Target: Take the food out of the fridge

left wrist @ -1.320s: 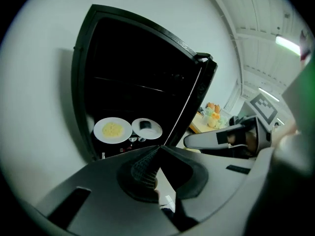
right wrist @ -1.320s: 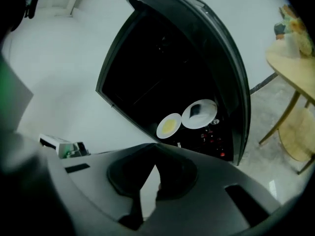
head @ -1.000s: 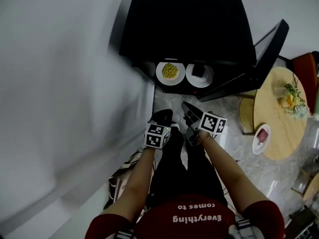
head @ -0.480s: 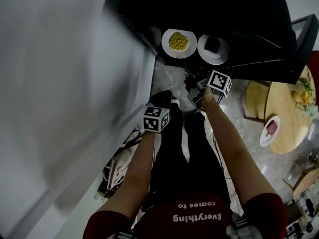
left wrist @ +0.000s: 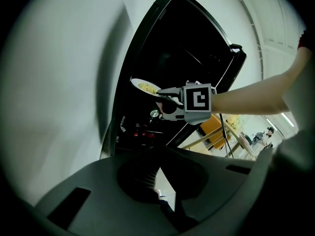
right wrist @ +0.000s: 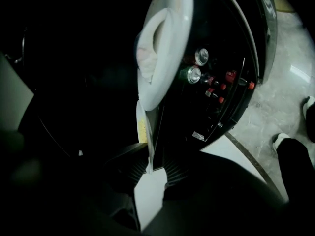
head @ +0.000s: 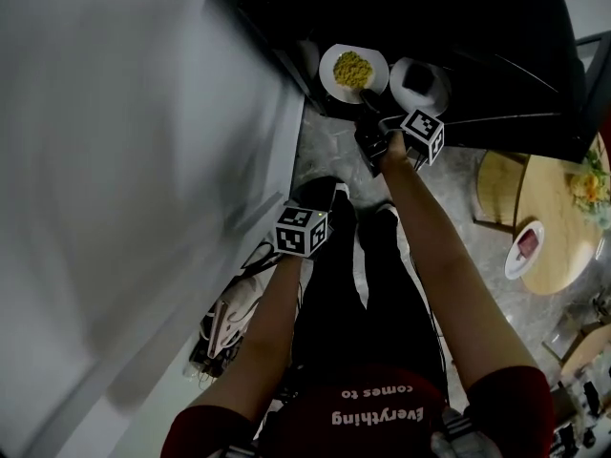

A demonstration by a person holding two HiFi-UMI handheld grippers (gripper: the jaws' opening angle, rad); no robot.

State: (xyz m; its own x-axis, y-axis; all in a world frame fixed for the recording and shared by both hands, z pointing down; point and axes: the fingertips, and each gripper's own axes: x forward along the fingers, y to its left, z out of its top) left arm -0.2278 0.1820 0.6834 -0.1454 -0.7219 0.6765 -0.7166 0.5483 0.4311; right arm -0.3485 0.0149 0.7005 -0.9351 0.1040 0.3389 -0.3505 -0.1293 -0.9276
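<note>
Two white plates stand inside the open black fridge (head: 286, 8): one with yellow food (head: 353, 68), one with a dark piece (head: 418, 82). My right gripper (head: 368, 113) reaches to the yellow-food plate's near edge. In the right gripper view that plate's thin rim (right wrist: 143, 127) stands between the jaws of the right gripper (right wrist: 151, 166), which are closing; a gap still shows beside one pad. The left gripper view shows the right gripper (left wrist: 162, 93) at the plate (left wrist: 143, 86). My left gripper (head: 315, 198) hangs lower, over the floor, its tips together and holding nothing.
The fridge door (head: 535, 127) stands open at the right. Cans and red caps (right wrist: 194, 74) sit low in the fridge. A round wooden table (head: 563, 256) with a small plate (head: 527, 248) is at far right. A white wall (head: 115, 160) fills the left; a bag (head: 229, 322) lies on the floor.
My right gripper has stretched forward from over the floor to the yellow-food plate, rolled, and opened round its rim. The left gripper stayed behind and sank a little.
</note>
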